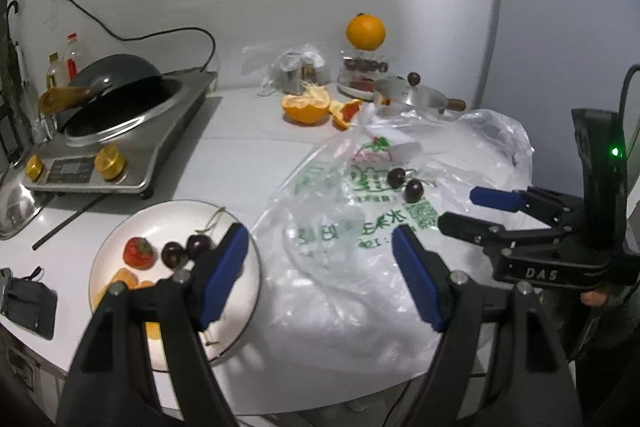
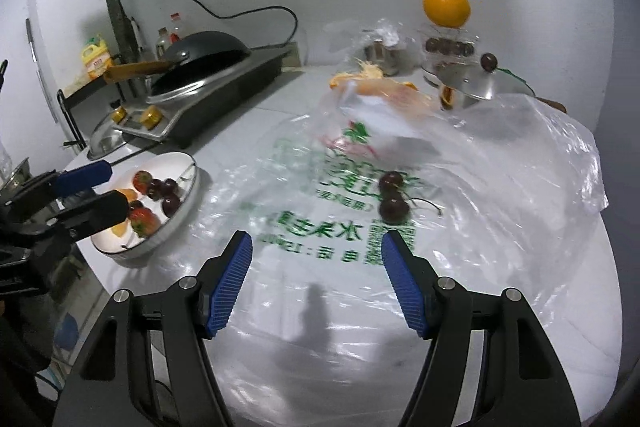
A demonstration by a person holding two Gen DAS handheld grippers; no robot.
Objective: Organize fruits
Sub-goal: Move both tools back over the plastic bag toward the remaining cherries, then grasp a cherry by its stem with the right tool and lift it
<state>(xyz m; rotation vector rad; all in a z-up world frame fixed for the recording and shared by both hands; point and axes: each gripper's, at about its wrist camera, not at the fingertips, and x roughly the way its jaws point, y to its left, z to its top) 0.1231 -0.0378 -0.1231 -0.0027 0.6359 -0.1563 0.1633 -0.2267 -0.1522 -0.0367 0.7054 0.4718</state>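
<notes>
A white plate at the table's front left holds a strawberry, two dark cherries and orange pieces. It also shows in the right wrist view. Two more dark cherries lie on a clear plastic bag with green print; they also show in the right wrist view. My left gripper is open and empty, between plate and bag. My right gripper is open and empty, low over the bag, short of the two cherries.
An induction cooker with a black wok stands at the back left. A peeled orange lies at the back. A whole orange sits on a jar beside a steel pot with a lid. A black pouch lies at the left edge.
</notes>
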